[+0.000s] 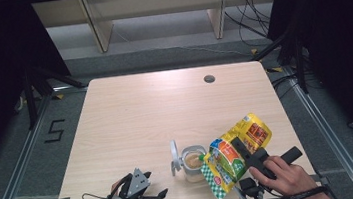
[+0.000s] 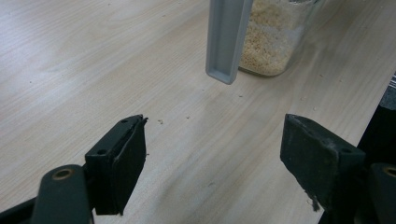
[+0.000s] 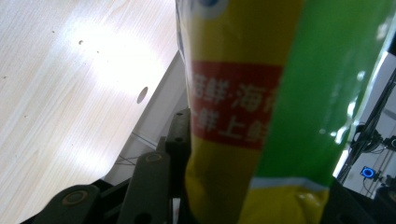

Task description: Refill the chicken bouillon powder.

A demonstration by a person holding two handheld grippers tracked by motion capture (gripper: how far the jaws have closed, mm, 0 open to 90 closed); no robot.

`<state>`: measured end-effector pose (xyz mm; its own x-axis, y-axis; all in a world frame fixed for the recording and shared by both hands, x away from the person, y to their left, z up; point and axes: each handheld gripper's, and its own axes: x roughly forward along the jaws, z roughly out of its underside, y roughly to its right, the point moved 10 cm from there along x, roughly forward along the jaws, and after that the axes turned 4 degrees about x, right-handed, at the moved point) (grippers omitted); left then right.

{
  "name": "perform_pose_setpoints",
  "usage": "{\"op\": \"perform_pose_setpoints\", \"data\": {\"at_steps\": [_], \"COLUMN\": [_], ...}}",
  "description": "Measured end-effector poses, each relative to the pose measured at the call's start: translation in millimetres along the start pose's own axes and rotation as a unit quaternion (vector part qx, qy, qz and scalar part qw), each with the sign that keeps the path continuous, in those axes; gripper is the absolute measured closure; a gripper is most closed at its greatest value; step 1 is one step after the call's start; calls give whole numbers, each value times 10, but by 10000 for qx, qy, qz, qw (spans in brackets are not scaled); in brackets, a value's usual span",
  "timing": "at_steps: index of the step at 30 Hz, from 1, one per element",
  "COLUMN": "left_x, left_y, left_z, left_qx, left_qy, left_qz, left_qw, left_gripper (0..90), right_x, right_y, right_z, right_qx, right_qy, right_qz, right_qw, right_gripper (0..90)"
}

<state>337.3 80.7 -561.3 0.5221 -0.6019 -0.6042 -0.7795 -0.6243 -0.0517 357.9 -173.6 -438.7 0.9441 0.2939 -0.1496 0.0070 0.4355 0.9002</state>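
Pale wood-grain surface (image 1: 131, 119) sits in a dark studio with shelving behind it and a cable hole (image 1: 209, 79) near its far edge. Close to the near edge stands a clear jar (image 1: 193, 164), its grey hinged lid (image 1: 174, 156) flipped up on the left, and partly filled with a beige granular food.

The right hand-held gripper (image 1: 240, 148) is clamped on a yellow and green pouch (image 1: 233, 153), tipped over so that its checkered end (image 1: 215, 183) hangs by the jar's mouth. In the right gripper view the pouch (image 3: 243, 107) fills the space between the jaws, pinched narrow at a red label with white characters. The left hand-held gripper (image 1: 142, 194) rests near the front edge, left of the jar and apart from it; its view shows the jaws wide with nothing but bare wood between them.

The step in hand looks like pouring from the pouch into the jar. Whether grains are flowing right now is hard to tell from above. The next move probably calls for keeping the opening over the mouth, raising the pouch's far end gradually, and perhaps steadying the jar with the free left gripper.

The pouch is glossy, soft-sided and creased where it is squeezed.
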Motion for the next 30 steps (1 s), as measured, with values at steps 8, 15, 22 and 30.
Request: {"op": "perform_pose_setpoints", "data": {"at_steps": [8, 15, 22, 30], "left_x": [2, 1, 4, -2], "left_y": [-3, 0, -1, -2], "left_z": [-1, -1, 0, 0], "left_qx": [4, -3, -8, 6], "left_qy": [13, 0, 12, 1], "left_qz": [-16, -2, -11, -9], "left_qw": [10000, 10000, 10000, 10000], "left_gripper": [223, 223, 223, 223], "right_x": [4, 2, 1, 10], "right_y": [-20, -12, -15, -25], "right_z": [10, 10, 24, 30], "right_qx": [60, 34, 104, 182], "right_qy": [-45, -2, 12, 65], "right_qz": [-32, -44, -85, -166], "right_qw": [10000, 10000, 9999, 9997], "right_gripper": [663, 663, 664, 663]}}
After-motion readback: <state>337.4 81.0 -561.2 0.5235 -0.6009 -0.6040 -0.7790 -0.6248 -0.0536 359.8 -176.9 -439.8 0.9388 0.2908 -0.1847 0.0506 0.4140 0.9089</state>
